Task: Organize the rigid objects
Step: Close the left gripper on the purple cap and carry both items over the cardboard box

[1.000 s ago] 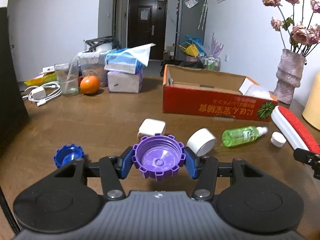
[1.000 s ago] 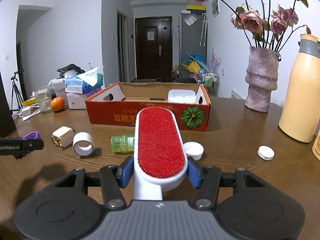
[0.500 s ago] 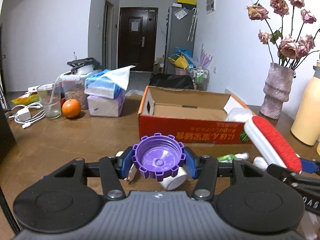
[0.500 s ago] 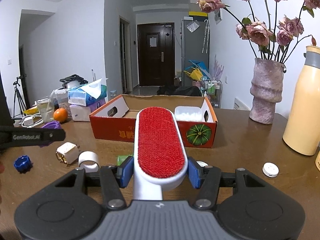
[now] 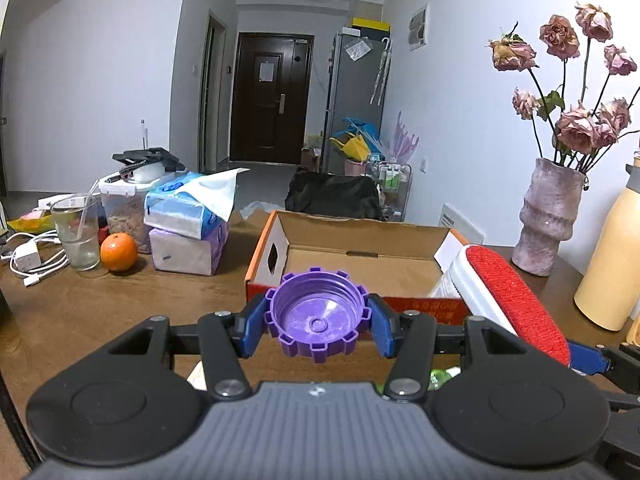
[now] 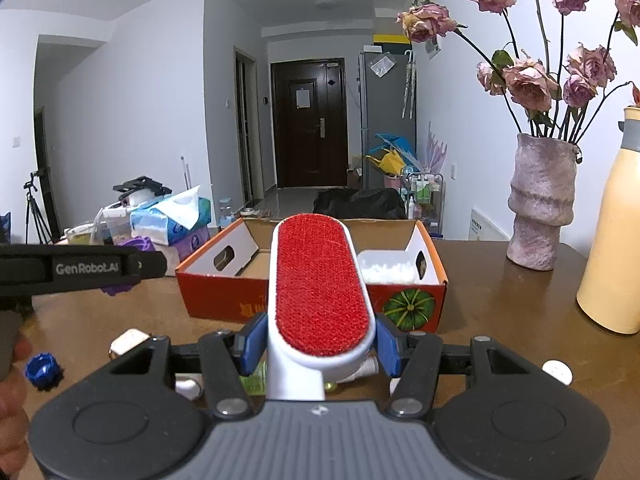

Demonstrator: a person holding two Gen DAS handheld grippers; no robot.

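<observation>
Two grippers are each clamping one item above the table [image 5: 80, 312]. Left gripper [image 5: 318, 326] is pinching a purple cap [image 5: 318, 316] between both blue pads (hollow side facing the camera), jaws partly closed, cap sitting just in front of the box [image 5: 360, 256]. Right gripper [image 6: 320, 342] is squeezing a red brush [image 6: 318, 284] near its handle, the head reaching toward the box. Only the right view is showing a blue cap [image 6: 42, 369], a plug [image 6: 130, 340] and a white disc [image 6: 558, 371] lying on the table. Only the left view is showing an orange [image 5: 119, 252] and a glass [image 5: 78, 236] far left.
</observation>
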